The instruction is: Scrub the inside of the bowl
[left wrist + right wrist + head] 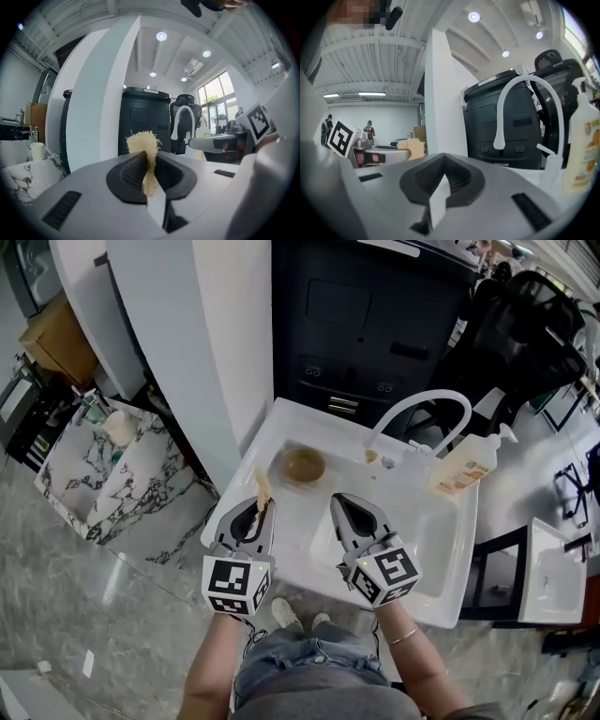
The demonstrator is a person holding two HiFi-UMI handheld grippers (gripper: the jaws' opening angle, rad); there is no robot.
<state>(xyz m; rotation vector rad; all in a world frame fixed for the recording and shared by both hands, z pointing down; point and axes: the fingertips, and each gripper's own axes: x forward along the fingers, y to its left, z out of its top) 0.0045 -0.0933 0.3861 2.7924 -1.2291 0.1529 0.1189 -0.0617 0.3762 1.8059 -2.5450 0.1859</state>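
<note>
Now the left gripper (262, 512) has its jaws clamped on a tan scrubber (263, 487), held near the bowl (305, 465), which sits in the white sink (436, 540). Right gripper (343, 505): jaws together, nothing btwn them.

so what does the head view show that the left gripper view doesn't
Only the head view: the brown bowl sitting in the white sink with nothing touching it, and the person's shoes. Only the left gripper view: the left tool seen close, its pads shut on the scrubber, plus ceiling lights. Both: the scrubber, the curved faucet and the dark cabinet.
</note>
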